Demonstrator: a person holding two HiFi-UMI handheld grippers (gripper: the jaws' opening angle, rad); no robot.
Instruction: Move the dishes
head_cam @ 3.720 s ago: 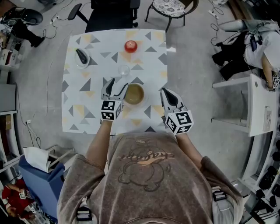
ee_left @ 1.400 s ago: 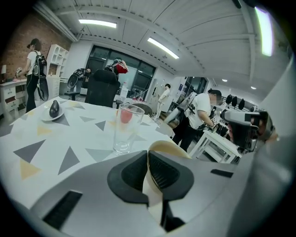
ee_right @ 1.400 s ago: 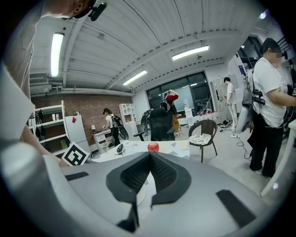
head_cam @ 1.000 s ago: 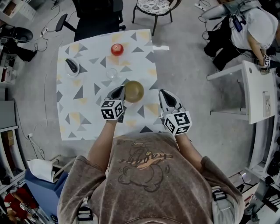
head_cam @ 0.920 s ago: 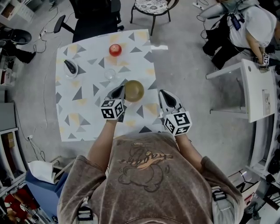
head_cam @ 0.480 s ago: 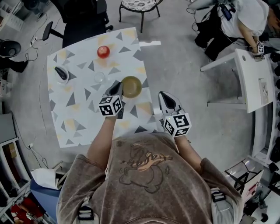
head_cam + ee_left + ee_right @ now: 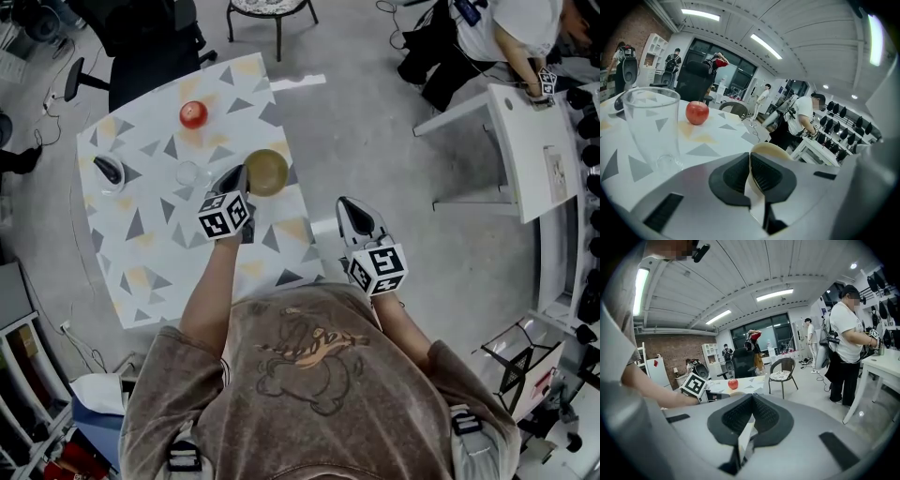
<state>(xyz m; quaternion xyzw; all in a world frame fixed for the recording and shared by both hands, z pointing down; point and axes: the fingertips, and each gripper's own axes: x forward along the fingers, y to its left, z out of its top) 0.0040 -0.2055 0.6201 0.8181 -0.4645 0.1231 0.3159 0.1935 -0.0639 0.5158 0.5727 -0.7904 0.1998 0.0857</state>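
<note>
Start with what sits on your bench (image 7: 159, 244). At its far left corner a small dish (image 7: 120, 184) holds one dark object (image 7: 107, 169), too small to identify. A clear glass (image 7: 187, 173) stands upright toward the bench's middle, and a red apple (image 7: 193, 114) lies bare on the cloth nearer the bench's far edge.

The tan bowl (image 7: 266, 172) is close to the bench's right edge, just right of the glass. From the head view its inside reads as one even tan tone, and you cannot tell whether it holds anything.

Your left gripper (image 7: 243, 176) is clamped on that bowl. In the left gripper view the thin pale rim runs straight down between the two dark pads, and both press on it. The bowl hangs off the front of the jaws, on the side toward the bench's right edge.

Your left forearm reaches out across the bench's near edge, with the marker cube uppermost and the gripper pointing away from you and slightly down.

Your right gripper (image 7: 347, 202) is past the bench's right edge, over the floor (image 7: 375, 141). Its pads are closed together on nothing, and that forearm is kept short and close to your body.
</note>
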